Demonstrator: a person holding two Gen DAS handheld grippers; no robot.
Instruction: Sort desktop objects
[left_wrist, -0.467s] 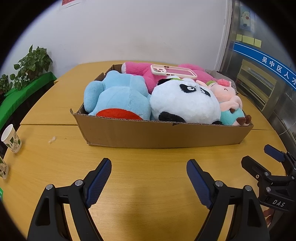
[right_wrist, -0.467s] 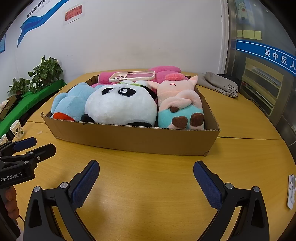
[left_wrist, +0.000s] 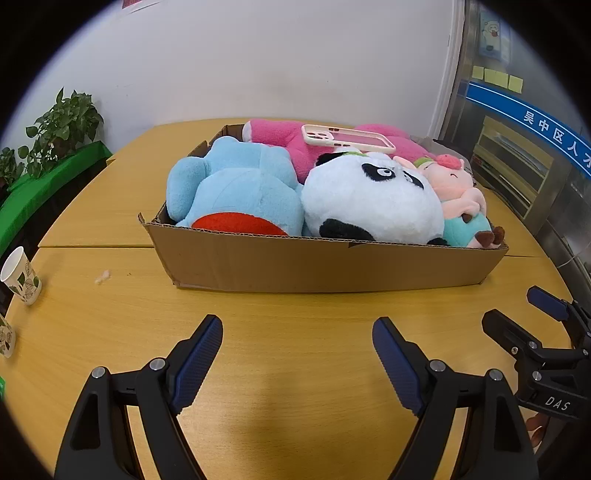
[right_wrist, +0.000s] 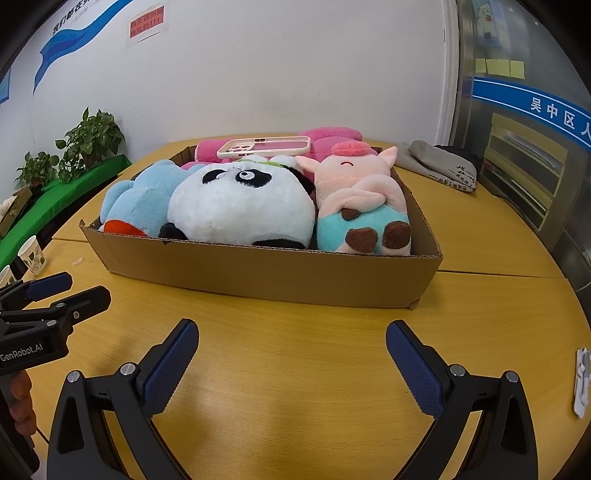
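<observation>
A shallow cardboard box (left_wrist: 332, 266) (right_wrist: 280, 273) sits on the wooden table. It holds a blue plush (left_wrist: 236, 188) (right_wrist: 136, 203), a panda plush (left_wrist: 369, 199) (right_wrist: 243, 199), a pink pig plush (left_wrist: 458, 188) (right_wrist: 362, 199) and a pink plush (left_wrist: 280, 140) (right_wrist: 332, 136) at the back. A pink-and-cream phone case (left_wrist: 347, 138) (right_wrist: 264, 146) lies on top of the pink plush. My left gripper (left_wrist: 297, 354) (right_wrist: 55, 291) is open and empty, in front of the box. My right gripper (right_wrist: 291, 354) (left_wrist: 524, 314) is open and empty, in front of the box's right half.
Paper cups (left_wrist: 20, 275) (right_wrist: 32, 254) stand at the table's left edge. A white crumb (left_wrist: 102, 276) lies left of the box. A grey folded cloth (right_wrist: 443, 166) lies at the back right. A white plastic object (right_wrist: 580, 382) lies at the table's right edge. Plants (left_wrist: 62, 125) stand left.
Both grippers have stayed open with little movement; the left wrist view has shifted slightly, so the box appears a bit further right.
</observation>
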